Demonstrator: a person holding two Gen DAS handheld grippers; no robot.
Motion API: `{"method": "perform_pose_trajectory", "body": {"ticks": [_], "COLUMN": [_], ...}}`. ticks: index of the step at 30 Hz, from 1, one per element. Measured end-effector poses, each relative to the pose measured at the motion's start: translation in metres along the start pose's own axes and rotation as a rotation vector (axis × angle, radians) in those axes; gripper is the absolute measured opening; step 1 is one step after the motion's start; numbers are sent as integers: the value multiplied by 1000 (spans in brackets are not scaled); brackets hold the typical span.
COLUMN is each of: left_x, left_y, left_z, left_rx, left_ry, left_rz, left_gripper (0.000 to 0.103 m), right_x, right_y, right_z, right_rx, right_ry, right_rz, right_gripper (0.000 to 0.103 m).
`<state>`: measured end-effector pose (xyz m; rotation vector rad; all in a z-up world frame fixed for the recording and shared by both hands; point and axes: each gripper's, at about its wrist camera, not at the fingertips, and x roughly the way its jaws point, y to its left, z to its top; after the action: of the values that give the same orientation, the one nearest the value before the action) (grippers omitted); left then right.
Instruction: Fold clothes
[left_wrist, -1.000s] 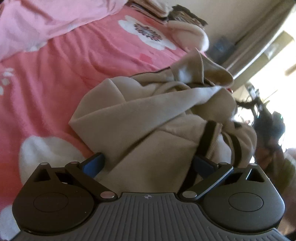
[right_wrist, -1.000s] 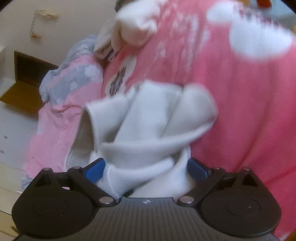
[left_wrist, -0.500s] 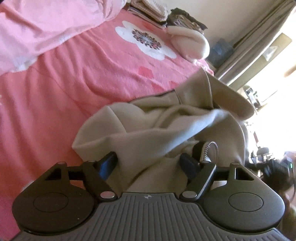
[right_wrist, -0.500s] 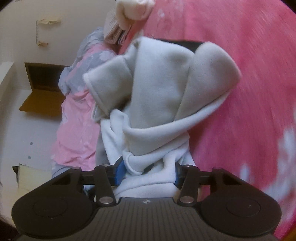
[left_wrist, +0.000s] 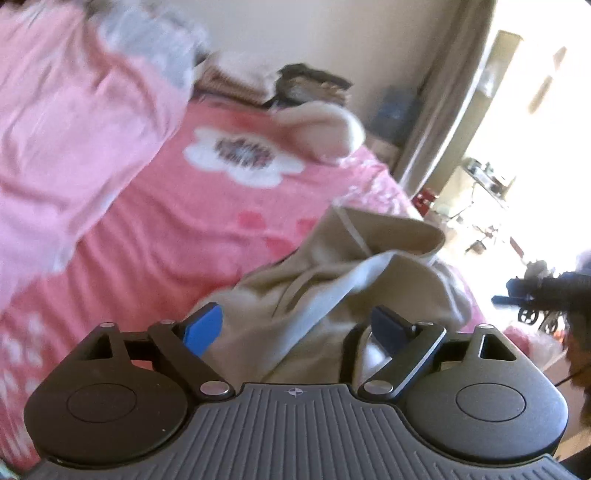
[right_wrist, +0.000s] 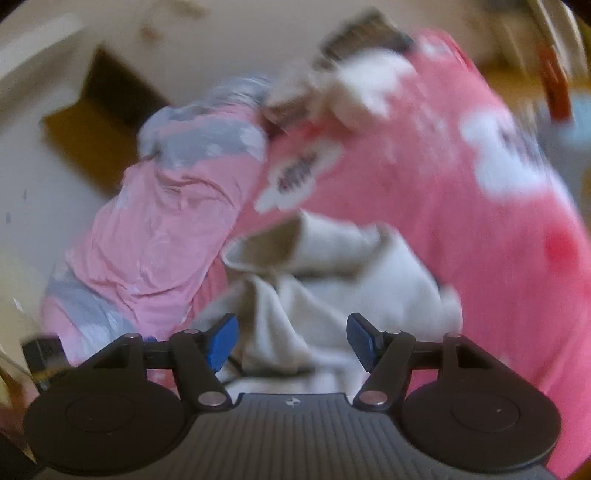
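A pink bedspread (left_wrist: 177, 236) printed with white flowers fills both views, with a paler pink quilt (left_wrist: 66, 122) heaped along one side and a stack of folded items, blurred, at the far end by the wall. On the spread, near its edge, lies the task's garment, a beige hooded sweatshirt (left_wrist: 332, 280), bunched in loose rolls rather than laid flat, one ribbed opening standing up and a pale lining strip twisted across it. No flat panel, squared edge or finished fold shows anywhere on it, so the folding appears to be at its very start: the sweatshirt must be spread, smoothed and folded. The left gripper (left_wrist: 301, 325) has its blue pads spread wide with cloth lying loosely between them, apparently unclamped. The right gripper (right_wrist: 291, 338) likewise stands parted over the same garment (right_wrist: 332, 280), fabric between the pads but not pinched. Motion blur softens the right view.
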<state>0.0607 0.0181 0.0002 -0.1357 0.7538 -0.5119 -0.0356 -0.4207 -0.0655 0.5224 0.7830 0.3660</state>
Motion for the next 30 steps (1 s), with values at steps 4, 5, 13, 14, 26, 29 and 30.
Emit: {"method": "perform_pose_trajectory", "body": {"ticks": [4, 5, 13, 14, 26, 29, 30], "left_x": [29, 38, 83, 85, 165, 182, 188], "left_y": [-18, -22, -24, -19, 12, 13, 14], "left_z": [18, 22, 44, 48, 59, 56, 55], "left_rx": [79, 97, 143, 115, 106, 88, 73], "left_ry": [11, 21, 50, 40, 227, 263, 279], "left_rz": [-20, -22, -21, -26, -175, -187, -193], "left_gripper": [90, 90, 85, 85, 80, 62, 53], "right_x": [24, 34, 109, 114, 135, 146, 150], "right_y": [42, 45, 28, 26, -17, -25, -27], "right_z": [25, 28, 42, 43, 62, 63, 64], "right_rx": [-262, -302, -454, -463, -339, -327, -324], "right_ry": [-21, -18, 131, 141, 189, 213, 220], "right_rz": [-140, -154, -187, -189, -36, -30, -31], "right_gripper": [68, 68, 69, 69, 67, 57, 43]}}
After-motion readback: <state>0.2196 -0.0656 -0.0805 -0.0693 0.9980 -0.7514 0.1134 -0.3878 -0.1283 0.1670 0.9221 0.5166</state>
